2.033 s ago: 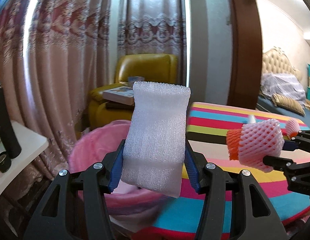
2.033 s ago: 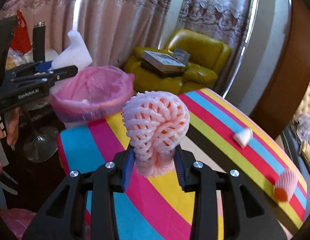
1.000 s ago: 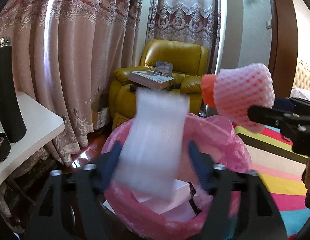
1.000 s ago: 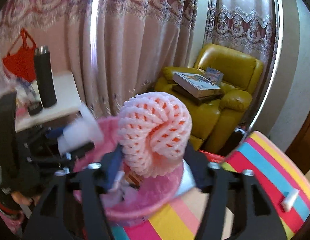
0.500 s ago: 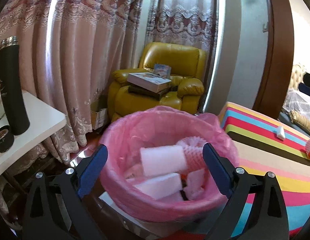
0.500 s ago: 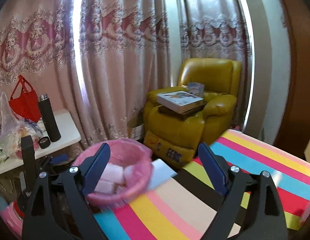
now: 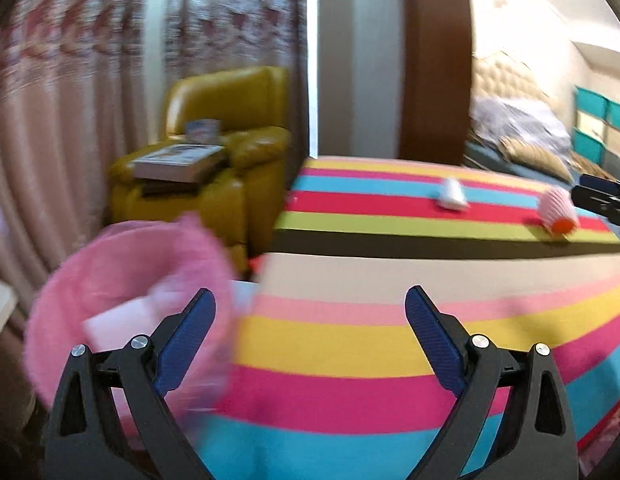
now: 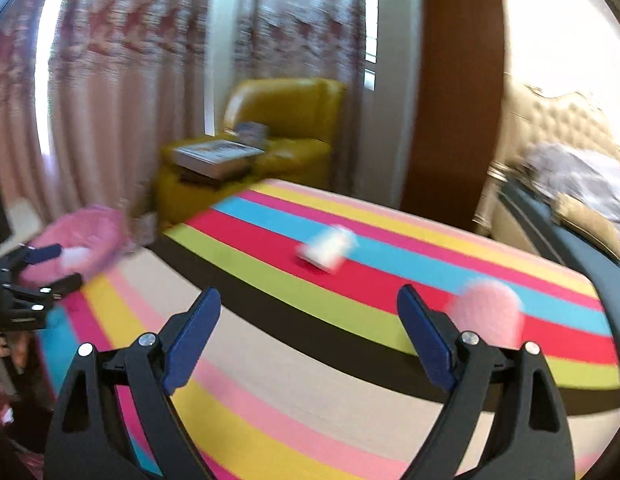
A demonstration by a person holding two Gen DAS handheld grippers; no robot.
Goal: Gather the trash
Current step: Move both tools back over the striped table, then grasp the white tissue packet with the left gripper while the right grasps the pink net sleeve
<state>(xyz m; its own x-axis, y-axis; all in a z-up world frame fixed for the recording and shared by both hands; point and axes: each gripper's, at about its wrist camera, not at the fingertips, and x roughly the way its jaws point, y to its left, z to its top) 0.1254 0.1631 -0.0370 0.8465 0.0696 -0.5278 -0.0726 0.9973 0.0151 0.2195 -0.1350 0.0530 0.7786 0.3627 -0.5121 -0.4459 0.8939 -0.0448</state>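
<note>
Swinging both empty, wide-open tools, left gripper [image 7: 310, 312] and right gripper [image 8: 308, 310], I risk knocking the pink foam net [image 8: 488, 312] or white scrap [image 8: 328, 250] off the striped table [image 8: 310, 380].

Motion-blurred pink-lined bin [image 7: 121, 280], its contents indistinct; smeared white scrap [image 8: 328, 249].

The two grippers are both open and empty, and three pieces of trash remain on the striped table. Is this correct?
Not quite: two pieces remain, not three. The right wrist view shows a white foam piece and a pink foam net on the striped table. Both the left gripper and right gripper are open and empty.
</note>
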